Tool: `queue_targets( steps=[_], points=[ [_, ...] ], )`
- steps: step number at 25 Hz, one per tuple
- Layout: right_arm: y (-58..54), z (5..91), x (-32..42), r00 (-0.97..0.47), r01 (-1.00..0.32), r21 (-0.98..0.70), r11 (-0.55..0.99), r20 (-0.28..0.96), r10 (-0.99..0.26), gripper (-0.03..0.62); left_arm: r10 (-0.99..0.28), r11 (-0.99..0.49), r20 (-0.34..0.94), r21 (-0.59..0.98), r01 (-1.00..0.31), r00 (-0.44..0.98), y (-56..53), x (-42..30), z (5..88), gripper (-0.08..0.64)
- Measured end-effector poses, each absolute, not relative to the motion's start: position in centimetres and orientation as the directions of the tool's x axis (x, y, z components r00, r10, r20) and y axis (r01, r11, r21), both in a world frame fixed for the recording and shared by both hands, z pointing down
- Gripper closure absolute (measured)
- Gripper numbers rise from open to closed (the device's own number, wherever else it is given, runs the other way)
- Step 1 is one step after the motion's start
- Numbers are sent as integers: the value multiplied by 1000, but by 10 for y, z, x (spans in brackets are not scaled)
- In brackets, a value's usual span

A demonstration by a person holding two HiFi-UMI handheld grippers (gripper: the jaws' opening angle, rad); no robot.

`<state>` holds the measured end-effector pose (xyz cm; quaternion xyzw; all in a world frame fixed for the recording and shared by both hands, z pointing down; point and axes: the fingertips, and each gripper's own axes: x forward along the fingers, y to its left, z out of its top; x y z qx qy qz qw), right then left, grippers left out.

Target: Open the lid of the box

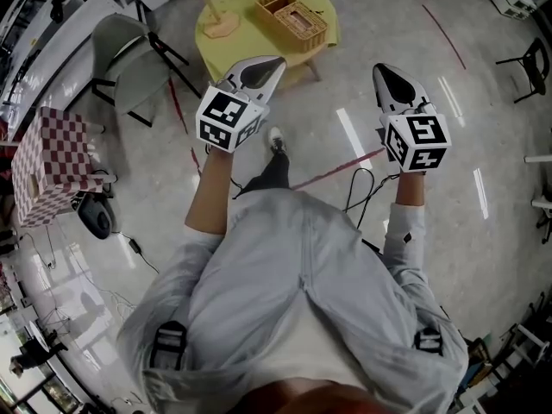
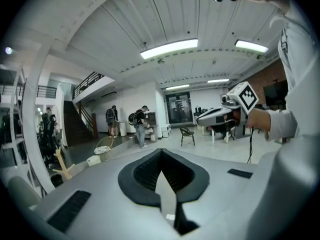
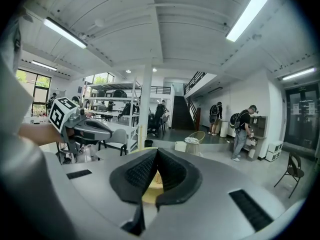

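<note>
The wicker box [image 1: 291, 15] stands on a round yellow table [image 1: 226, 48] at the top of the head view, well ahead of both grippers. My left gripper [image 1: 262, 70] is held in the air short of the table's near edge, jaws shut on nothing. My right gripper [image 1: 387, 78] hangs over the bare floor to the table's right, also shut and empty. In the left gripper view the left gripper [image 2: 161, 152] points at the far room. In the right gripper view a strip of the yellow table [image 3: 149, 193] shows between the right gripper's [image 3: 157, 152] jaws.
A wooden stand [image 1: 215, 17] is on the table's left side. A grey chair [image 1: 129, 59] and a red-checkered box [image 1: 52, 158] are at the left. A black cable [image 1: 358, 188] lies on the floor; a black chair [image 1: 530, 63] stands far right. People [image 3: 242, 126] stand far off.
</note>
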<state>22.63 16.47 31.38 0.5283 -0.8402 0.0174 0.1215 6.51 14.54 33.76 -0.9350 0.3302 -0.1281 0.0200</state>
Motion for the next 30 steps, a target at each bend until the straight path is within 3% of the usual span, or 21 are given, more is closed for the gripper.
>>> queue_targets(
  steps=[3,13,22,30],
  points=[
    [138,320,225,-406,-894,92,438,246,-880,569,-619,-785,262,-183,-592,741,119,68,347,532],
    [13,320,198,-418,-881,113,459,265,-869,569,-578,-816,237,-135,-563,781,-6,53,350,532],
    [-91,319,169,-380,-892,122,435,317,-869,569,-581,-814,248,-205,-544,775,-117,22,352,532],
    [-145,340,164,-327,-909,128,398,376,-867,569,-560,-829,302,-187,-528,772,-175,14,376,532]
  ],
)
